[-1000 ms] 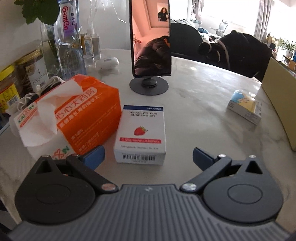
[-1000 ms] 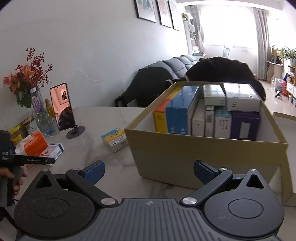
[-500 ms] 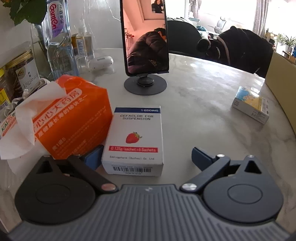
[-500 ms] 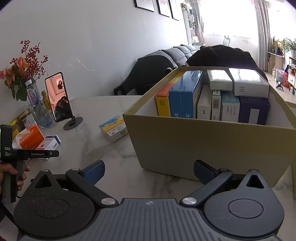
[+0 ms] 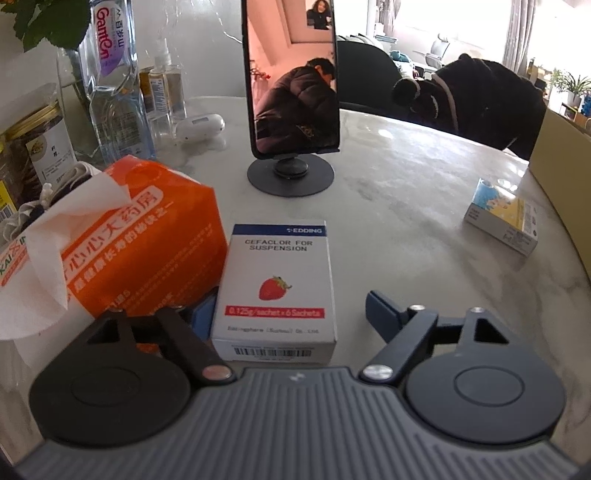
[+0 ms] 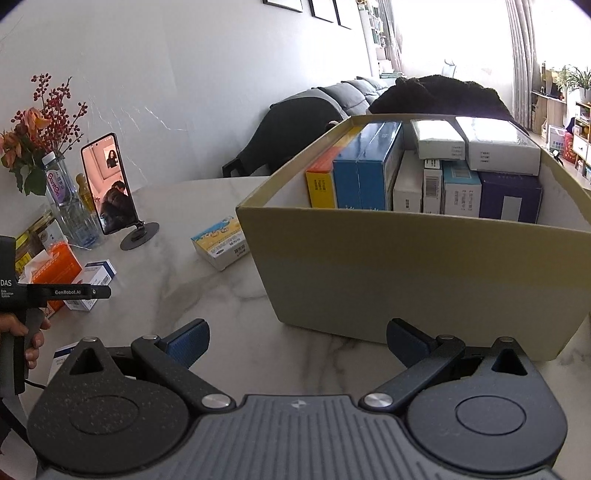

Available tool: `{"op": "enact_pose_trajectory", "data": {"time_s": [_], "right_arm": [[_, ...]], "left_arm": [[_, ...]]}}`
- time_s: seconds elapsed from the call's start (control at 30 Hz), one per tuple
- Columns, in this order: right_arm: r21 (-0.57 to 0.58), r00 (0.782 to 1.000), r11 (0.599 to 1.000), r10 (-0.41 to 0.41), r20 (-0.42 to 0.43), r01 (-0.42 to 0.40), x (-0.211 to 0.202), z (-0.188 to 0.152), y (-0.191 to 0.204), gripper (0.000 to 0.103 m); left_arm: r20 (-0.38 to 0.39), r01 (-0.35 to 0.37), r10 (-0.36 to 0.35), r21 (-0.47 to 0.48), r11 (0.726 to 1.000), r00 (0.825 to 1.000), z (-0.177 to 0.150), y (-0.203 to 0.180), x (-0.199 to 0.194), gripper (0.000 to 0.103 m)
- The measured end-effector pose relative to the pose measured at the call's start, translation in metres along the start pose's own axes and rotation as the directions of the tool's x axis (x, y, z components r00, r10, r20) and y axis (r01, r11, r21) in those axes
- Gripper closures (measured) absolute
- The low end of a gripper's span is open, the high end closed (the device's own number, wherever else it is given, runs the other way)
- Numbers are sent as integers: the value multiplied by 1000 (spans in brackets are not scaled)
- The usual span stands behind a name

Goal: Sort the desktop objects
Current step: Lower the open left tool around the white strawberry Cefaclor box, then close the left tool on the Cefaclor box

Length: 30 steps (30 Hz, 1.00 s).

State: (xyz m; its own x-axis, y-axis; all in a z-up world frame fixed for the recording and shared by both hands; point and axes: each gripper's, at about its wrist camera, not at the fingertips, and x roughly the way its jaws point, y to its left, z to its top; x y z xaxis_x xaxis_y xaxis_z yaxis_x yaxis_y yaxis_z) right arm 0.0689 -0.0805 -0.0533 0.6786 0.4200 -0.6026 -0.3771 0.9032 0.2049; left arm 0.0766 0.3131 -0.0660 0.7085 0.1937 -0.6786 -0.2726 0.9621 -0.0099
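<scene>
Already, many cartons are sitting in the tan cardboard box [image 6: 406,266]; the left tool [image 5: 288,314] is straddling, spread wide, the white strawberry-printed medicine carton [image 5: 277,288], while the right tool [image 6: 295,338] is hanging open and empty, and a blue-and-yellow carton [image 5: 502,221] is lying loose on the marble worktop [image 5: 406,206].

White wall [image 6: 184,74] (framed pictures up top), grey sofa [image 6: 343,92], bright curtained window [image 6: 443,33].

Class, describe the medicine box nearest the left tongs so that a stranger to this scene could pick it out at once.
Start at the marble table and find the phone on its round stand. In front of it, right beside the orange tissue pack, a white cefaclor box lies flat between the open left tongs. Unlike the yellow-and-blue box further right, it carries a red strawberry and a navy top band.
</scene>
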Motion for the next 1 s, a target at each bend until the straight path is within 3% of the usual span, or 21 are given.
{"op": "enact_pose_trajectory", "data": {"time_s": [0.2,0.47,0.87,1.0], "right_arm": [[10,1000,1000,6,-7,-6,3,-3,-1,1],[26,1000,1000,9,4,-9,-1,-2,-2,1],[34,999,999,12,43,-14,-22,-4,-3,1],[25,999,1000,12,47,-13,-24,-4,-2,1]], "left_arm": [[15,-23,24,-29,999,1000,-2,6,-4,45],[9,12,-11,-50,999,1000,-2,9,-10,45],[47,50,-48,-42,998,998,-12,-5,-53,46],[20,55,-55,-31,998,998,-19,-10,-54,46]]}}
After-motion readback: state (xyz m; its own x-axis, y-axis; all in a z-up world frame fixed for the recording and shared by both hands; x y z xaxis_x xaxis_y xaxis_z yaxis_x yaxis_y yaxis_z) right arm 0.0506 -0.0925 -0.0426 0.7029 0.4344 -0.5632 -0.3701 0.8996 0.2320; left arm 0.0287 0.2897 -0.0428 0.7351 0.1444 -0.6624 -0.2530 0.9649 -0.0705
